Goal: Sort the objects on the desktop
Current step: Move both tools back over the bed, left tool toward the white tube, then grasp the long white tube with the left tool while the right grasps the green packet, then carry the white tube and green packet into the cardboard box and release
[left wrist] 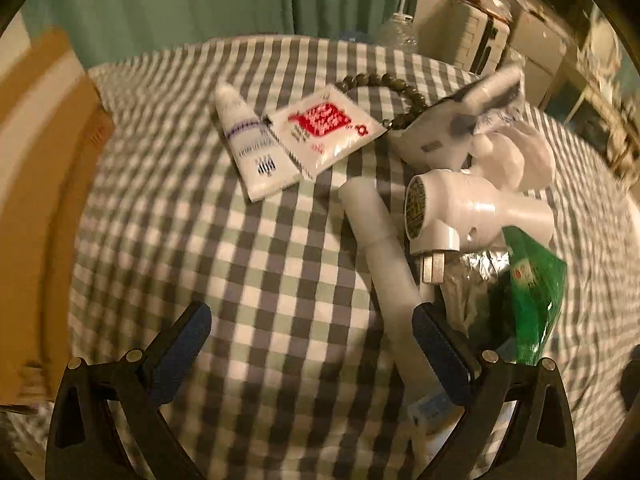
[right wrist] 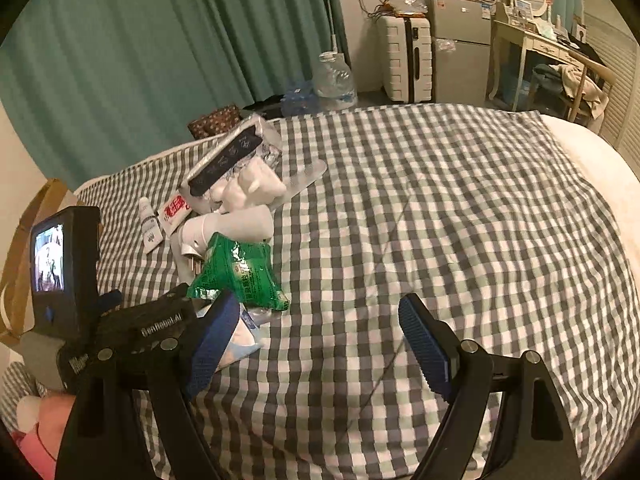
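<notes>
At the far left of your left-hand view a brown cardboard box [left wrist: 36, 208] sits against the edge of the checked bedspread [left wrist: 256, 272]. Your left tongs [left wrist: 310, 332] hang over bare cloth with their jaws spread wide and nothing between them; the right-hand blue pad [left wrist: 436, 340] lies over the long white tube [left wrist: 384, 264] that runs up the cloth, though you cannot tell whether it touches it. Further up and to the left of centre lies a small white tube with purple print [left wrist: 256, 148], and just beside it, overlapping its edge, a white sachet with a red label [left wrist: 326, 128]. A string of dark beads [left wrist: 394, 84] curves behind that sachet. To the right the pile crowds together: a white hair dryer [left wrist: 472, 208] with its plug prongs pointing down, a green foil packet [left wrist: 532, 292] touching it below, and white wrapped bundles [left wrist: 512, 152] above. In your right-hand view the same heap sits at the left, with the green packet [right wrist: 236, 272] nearest. Your right tongs [right wrist: 320, 344] stand spread over empty checked cloth [right wrist: 440, 220], holding nothing, to the right of the heap. Beyond the bed you have a green curtain [right wrist: 140, 52], a water jug [right wrist: 334, 80], a white suitcase [right wrist: 404, 60] and a small fridge [right wrist: 460, 48].
</notes>
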